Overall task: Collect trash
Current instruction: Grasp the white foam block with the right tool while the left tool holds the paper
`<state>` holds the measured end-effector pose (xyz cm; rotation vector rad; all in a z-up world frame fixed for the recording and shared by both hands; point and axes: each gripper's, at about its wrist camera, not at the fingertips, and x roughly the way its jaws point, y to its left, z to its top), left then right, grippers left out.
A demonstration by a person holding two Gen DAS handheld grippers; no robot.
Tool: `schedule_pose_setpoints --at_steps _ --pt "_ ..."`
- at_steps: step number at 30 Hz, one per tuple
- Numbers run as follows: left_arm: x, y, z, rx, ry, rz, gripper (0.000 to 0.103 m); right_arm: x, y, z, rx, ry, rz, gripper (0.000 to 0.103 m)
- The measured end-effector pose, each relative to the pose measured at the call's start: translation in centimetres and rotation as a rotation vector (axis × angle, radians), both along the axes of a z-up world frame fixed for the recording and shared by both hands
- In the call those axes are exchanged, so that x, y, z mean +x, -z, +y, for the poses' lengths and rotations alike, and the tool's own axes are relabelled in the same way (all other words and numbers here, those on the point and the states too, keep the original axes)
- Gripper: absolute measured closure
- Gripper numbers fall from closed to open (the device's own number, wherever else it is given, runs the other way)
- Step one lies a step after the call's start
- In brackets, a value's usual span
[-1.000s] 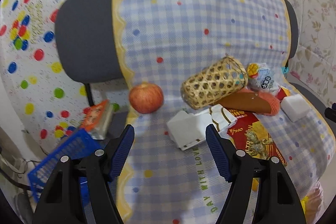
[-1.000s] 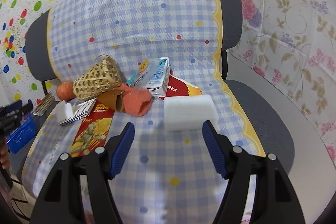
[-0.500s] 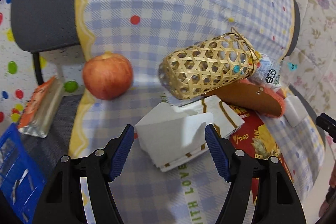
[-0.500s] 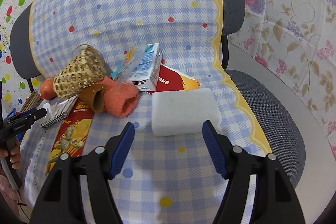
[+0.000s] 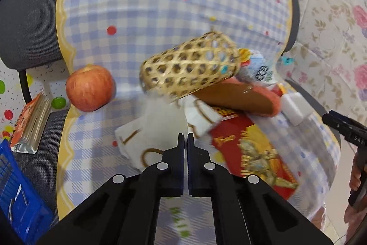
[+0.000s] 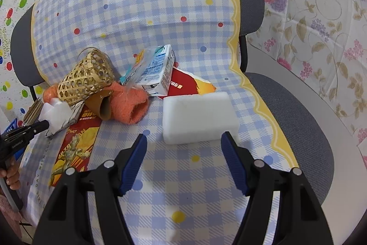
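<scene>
While the left tongs (image 5: pixel 185 137) are pressed together on the near edge of the crumpled white carton (image 5: pixel 158 130), only a thin flap of it sits between the blades, so the hold is judged marginal. That carton lies directly ahead of the left tongs on the checked chair cover (image 5: pixel 160 15), with its far end tucked under the woven bamboo tube (image 5: pixel 190 68). Lifting may drag the tube with it and roll it leftward toward the apple (image 5: pixel 90 88), or shift the red snack wrapper (image 5: pixel 250 148) lying just right of the blades. A slip of the flap would drop the carton back onto the seat.

The right tongs (image 6: pixel 184 148) are spread and hold nothing; the white foam block (image 6: pixel 198 117) sits just ahead of them, between the tips. Soft foam may squash or squirt out if gripped off-centre. The milk carton (image 6: pixel 158 70) leans beyond it and could topple if nudged
</scene>
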<state>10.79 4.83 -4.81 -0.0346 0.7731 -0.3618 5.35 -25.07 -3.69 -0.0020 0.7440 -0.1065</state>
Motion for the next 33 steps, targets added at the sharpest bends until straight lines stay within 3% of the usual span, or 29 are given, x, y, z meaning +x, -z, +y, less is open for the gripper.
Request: schedule_pose_setpoints --at_steps 9,16,18,20,23,25,32,33 --pt "-5.6 -3.9 -5.1 0.061 -0.005 -0.158 0.101 -0.5 1.0 -1.5 -0.024 0.027 0.013 0.036" --pt "-6.2 -4.2 -7.0 0.061 -0.013 -0.167 0.101 3.0 2.2 0.6 -0.076 -0.011 0.028 0.036" --pt "-6.2 -4.0 -7.0 0.060 -0.015 -0.161 0.101 4.0 2.5 1.4 -0.108 -0.016 0.035 0.044" --pt "-6.3 -3.8 -6.8 0.060 -0.016 -0.154 0.101 4.9 3.0 1.9 -0.157 0.011 0.071 0.045" --pt "-6.5 -3.5 -6.5 0.057 -0.019 -0.150 0.101 4.0 3.0 0.9 -0.072 0.066 0.084 0.044" --pt "-6.4 -3.3 -6.5 0.061 -0.022 -0.150 0.101 3.6 3.3 0.5 -0.023 0.075 0.086 0.038" --pt "-5.9 -2.5 -6.2 0.044 -0.022 -0.122 0.101 5.6 4.2 0.9 -0.040 0.143 0.078 0.037" --pt "-5.9 -2.5 -6.2 0.043 -0.023 -0.121 0.101 5.9 4.3 0.8 -0.044 0.159 0.081 0.051"
